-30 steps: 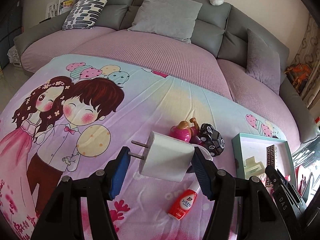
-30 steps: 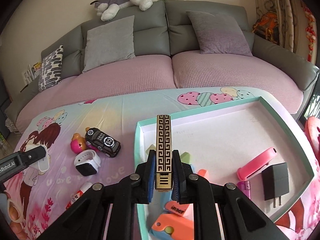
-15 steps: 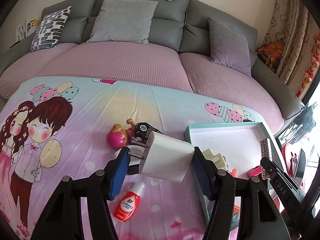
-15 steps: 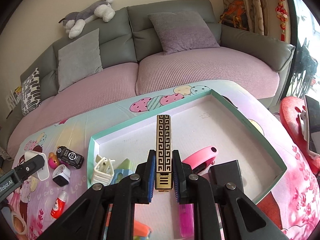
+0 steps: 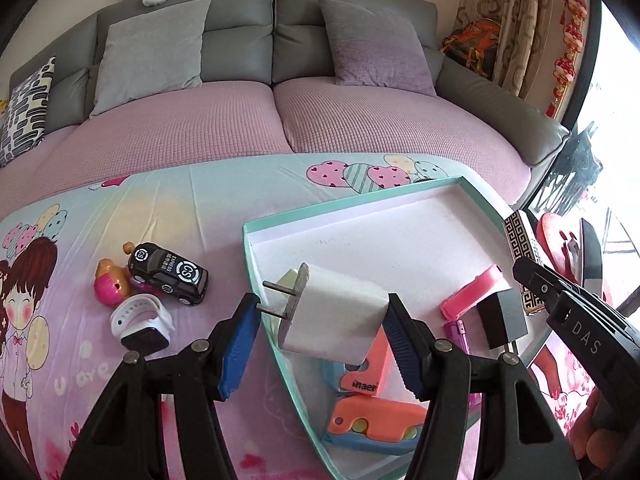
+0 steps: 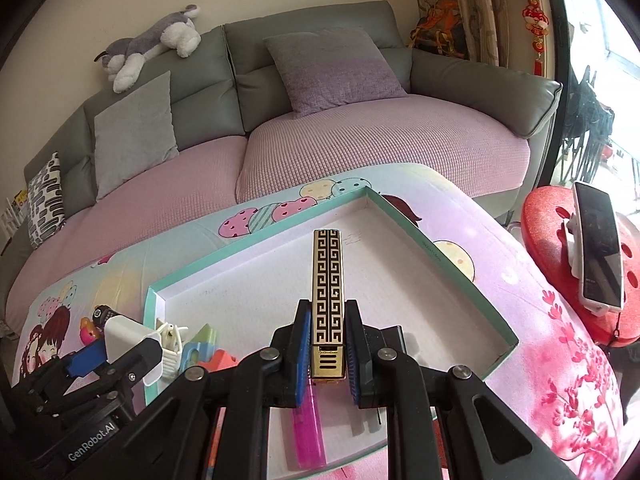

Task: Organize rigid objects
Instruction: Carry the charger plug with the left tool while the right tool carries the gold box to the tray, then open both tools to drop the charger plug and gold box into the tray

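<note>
Left wrist view: we hold the left gripper (image 5: pixel 322 322) with its jaws clamped on the white charger (image 5: pixel 334 316); the blue pads press on its prong end and on the opposite face. The charger's long axis runs from pad to pad, slightly tilted; its two prongs point to the picture's left, toward the left pad. The charger hangs above the near left corner of the teal tray (image 5: pixel 260 232), which lies on the cloth-covered surface (image 5: pixel 180 208). Inside the tray we see a black adapter (image 5: pixel 502 314), a pink clip (image 5: pixel 472 292), a magenta lighter (image 5: pixel 458 330) and orange and blue blocks (image 5: pixel 372 420). Left of the tray lie a black toy car (image 5: pixel 168 266), a pink toy (image 5: pixel 110 290) just beside it, and a white smartwatch (image 5: pixel 142 320). At the right edge the right gripper (image 5: pixel 534 276) carries the patterned bar (image 5: pixel 520 236).

Right wrist view: we hold the right gripper (image 6: pixel 328 344) with its jaws closed tight on the patterned bar (image 6: pixel 328 280), a gold and black stick; its long axis runs straight away from the camera, its free end pointing at the tray's far wall (image 6: pixel 260 248). The bar is above the tray's white floor; the magenta lighter (image 6: pixel 308 436) lies below the jaws. At lower left the left gripper (image 6: pixel 116 350) holds the white charger (image 6: pixel 122 336) over the tray's left wall. A phone (image 6: pixel 600 248) stands on a red stool (image 6: pixel 560 216) at right.
</note>
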A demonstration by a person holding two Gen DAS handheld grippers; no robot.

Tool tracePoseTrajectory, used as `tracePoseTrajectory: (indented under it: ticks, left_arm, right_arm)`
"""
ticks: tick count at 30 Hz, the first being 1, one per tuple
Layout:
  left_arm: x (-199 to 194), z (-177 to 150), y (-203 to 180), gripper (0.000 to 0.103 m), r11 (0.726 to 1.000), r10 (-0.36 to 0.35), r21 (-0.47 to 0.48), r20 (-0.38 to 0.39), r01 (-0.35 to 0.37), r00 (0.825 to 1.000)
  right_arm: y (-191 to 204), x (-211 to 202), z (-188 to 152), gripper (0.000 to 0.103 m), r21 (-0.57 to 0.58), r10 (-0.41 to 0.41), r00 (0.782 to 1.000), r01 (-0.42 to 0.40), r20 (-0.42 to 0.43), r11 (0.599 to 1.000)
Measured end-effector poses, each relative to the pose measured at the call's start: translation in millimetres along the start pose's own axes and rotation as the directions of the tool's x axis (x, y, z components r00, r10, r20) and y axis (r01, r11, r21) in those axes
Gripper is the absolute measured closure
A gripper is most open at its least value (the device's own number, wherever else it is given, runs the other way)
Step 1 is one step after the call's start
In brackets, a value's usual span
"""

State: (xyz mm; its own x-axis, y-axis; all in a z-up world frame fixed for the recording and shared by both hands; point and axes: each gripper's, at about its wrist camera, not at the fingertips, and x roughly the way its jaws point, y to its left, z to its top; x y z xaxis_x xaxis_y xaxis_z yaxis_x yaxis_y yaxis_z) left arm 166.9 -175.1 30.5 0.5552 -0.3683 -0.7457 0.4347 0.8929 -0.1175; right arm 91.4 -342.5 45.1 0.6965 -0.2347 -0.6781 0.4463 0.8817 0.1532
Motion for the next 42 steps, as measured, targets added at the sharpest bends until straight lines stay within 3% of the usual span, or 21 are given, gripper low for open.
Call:
tracePoseTrajectory:
  ticks: [15, 40, 42]
  left_arm:
    - [19.3, -7.3, -24.3, 0.039, 0.997, -0.005, 0.07, -0.041, 0.008, 0.999]
    - [29.5, -8.7, -27.3, 0.038, 0.997, 0.015, 0.076, -0.073, -0.009, 0.997]
    - [28.2, -7.9, -26.2, 0.038, 0.997, 0.015, 0.073, -0.07, -0.009, 0.997]
  right_arm:
    - [11.4, 12.2, -5.2, 0.086, -0.007, 0.1, 0.993, -0.1, -0.06, 0.995]
    - [26.3, 24.1, -12.2, 0.083, -0.057, 0.101, 0.989, -0.108, -0.112, 0.993]
    - [25.4, 23.0, -10.9, 0.072, -0.053, 0.093, 0.99, -0.099, -0.107, 0.994]
